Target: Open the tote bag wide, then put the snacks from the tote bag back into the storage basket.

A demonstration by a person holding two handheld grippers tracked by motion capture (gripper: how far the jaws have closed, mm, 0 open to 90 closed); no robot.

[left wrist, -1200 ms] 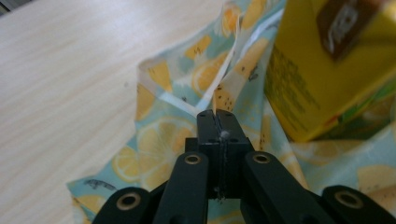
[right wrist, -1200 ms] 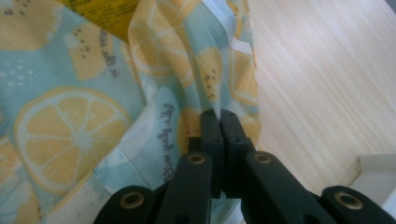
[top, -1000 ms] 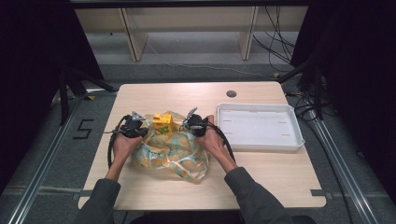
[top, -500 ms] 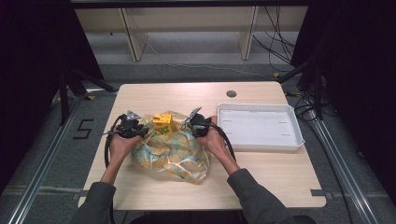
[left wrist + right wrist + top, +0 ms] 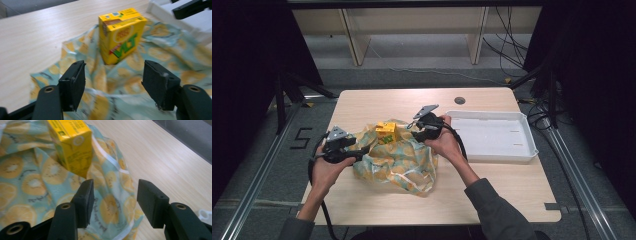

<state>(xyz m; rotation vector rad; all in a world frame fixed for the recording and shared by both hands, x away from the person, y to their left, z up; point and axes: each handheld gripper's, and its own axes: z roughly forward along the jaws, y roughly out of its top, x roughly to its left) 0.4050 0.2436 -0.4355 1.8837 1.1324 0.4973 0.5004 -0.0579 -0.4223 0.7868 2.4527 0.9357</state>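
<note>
My left gripper [image 5: 113,85] had its jaws spread with nothing between them; they had just been opening, and the bag [image 5: 160,65] lay free under them. The right gripper [image 5: 113,202] stood the same way, jaws apart after opening, clear of the fabric below. In the high view the left gripper [image 5: 343,147] sat at the bag's left edge and the right gripper [image 5: 428,125] at its upper right, between the bag [image 5: 397,162] and the tray [image 5: 492,132]. The carton [image 5: 386,132] stood upright at the bag's far mouth, half wrapped in folds. I judged the step was getting that carton out. To do it well I would take the carton [image 5: 121,35] squarely across its flat sides with one gripper, pin the loose rim with the other, and lift straight so the film did not drag along. The carton [image 5: 71,145] looked light and easy to tip.
</note>
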